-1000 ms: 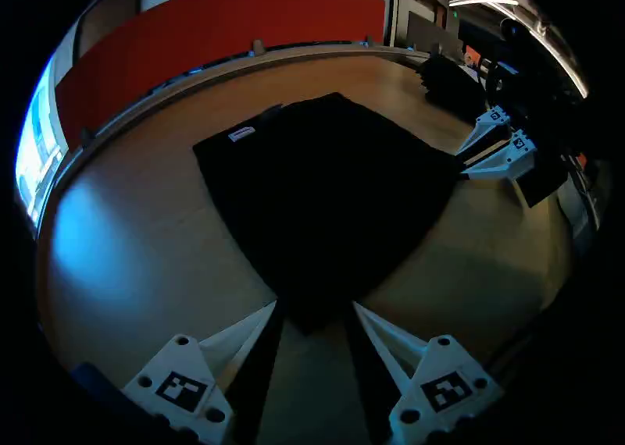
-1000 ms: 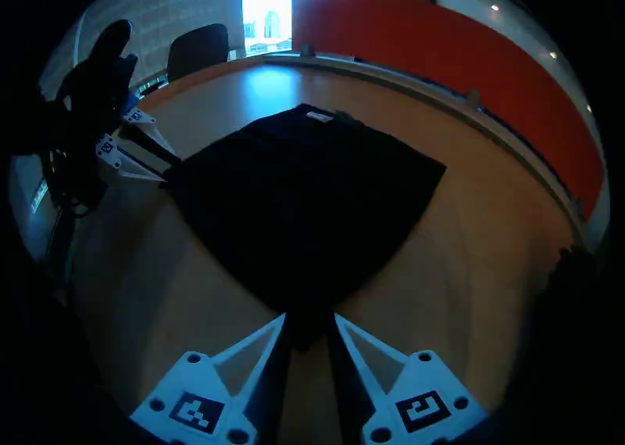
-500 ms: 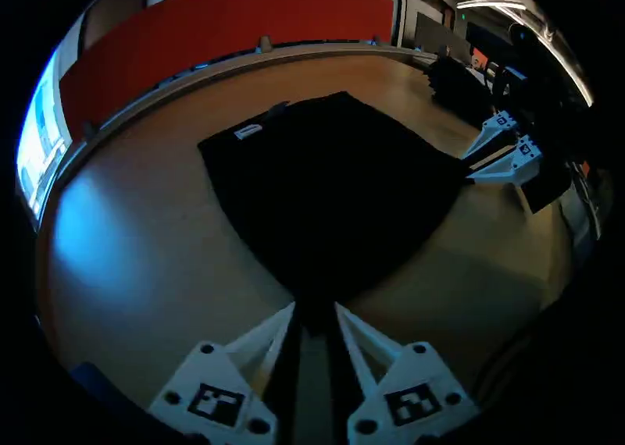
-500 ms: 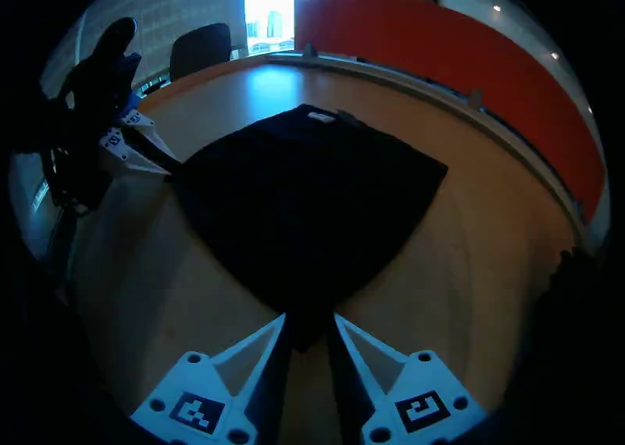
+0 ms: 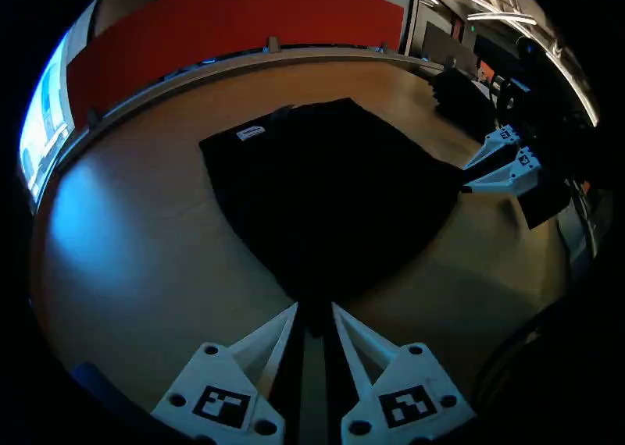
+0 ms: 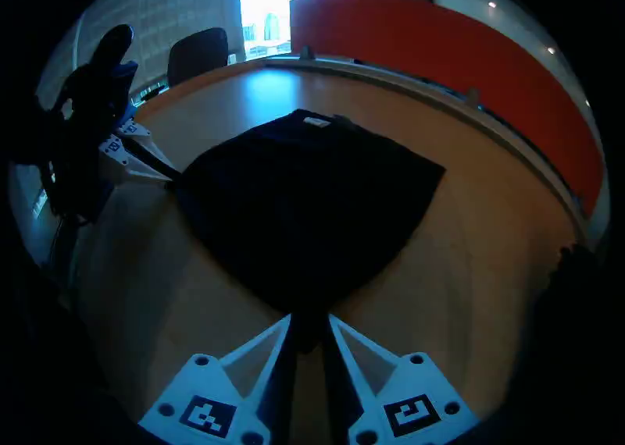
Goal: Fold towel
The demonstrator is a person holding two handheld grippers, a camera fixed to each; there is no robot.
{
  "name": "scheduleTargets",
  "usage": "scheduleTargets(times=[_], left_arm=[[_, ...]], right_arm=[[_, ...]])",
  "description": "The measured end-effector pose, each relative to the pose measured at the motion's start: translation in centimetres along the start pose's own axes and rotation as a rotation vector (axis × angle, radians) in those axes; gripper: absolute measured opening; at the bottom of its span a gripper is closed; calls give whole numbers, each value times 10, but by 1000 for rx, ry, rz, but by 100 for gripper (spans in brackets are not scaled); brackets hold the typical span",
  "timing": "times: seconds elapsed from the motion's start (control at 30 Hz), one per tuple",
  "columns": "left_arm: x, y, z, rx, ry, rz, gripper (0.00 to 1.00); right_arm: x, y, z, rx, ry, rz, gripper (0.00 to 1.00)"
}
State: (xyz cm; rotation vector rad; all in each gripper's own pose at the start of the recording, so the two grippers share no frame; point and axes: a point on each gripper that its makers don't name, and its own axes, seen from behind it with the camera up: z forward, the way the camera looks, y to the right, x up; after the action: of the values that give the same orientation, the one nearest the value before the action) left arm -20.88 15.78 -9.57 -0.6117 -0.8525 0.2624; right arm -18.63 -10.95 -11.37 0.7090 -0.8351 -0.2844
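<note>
Since the left gripper [image 5: 314, 308] has gone from wide open a second ago to a narrow gap, its fingers now pinch the near corner of the black towel [image 5: 336, 187]. In the right gripper view, the right gripper [image 6: 309, 318] has also drawn in a little over the last half second and clamps its own corner of the cloth. The dark pads and dark cloth blur the contact, but both fingers appear to press on fabric.

Judgement: both near corners are secured, so the grasp step looks done and the lift and carry toward the far edge can follow.

Towel position: spread flat on the wooden table [image 5: 133, 234], not yet folded, with a small white tag [image 5: 250, 133] at its far edge.

Pose: both grippers sit low over the tabletop, fingers pointing forward along the surface, approaching the cloth from adjacent corners. In the left gripper view, the right gripper meets the towel's right-hand corner. Neither corner looks raised yet.
</note>
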Motion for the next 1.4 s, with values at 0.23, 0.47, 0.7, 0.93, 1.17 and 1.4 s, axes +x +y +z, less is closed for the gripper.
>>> scheduleTargets(times=[0.23,0.47,0.7,0.93,1.17,1.4], left_arm=[[9,3,-5,0,6,-7,15],[24,1,-21,4,23,-35,14],[35,3,-40,6,38,-54,14],[42,7,-53,6,46,-73,14],[52,10,-65,4,57,-95,14],[58,11,-79,7,58,-101,14]], right_arm=[[7,3,-7,-7,12,-8,19],[24,4,-22,-12,40,-12,19],[41,3,-41,-11,61,-34,19],[48,3,-53,-10,64,-48,19],[56,4,-62,-13,74,-50,18],[63,0,-71,-4,84,-55,18]])
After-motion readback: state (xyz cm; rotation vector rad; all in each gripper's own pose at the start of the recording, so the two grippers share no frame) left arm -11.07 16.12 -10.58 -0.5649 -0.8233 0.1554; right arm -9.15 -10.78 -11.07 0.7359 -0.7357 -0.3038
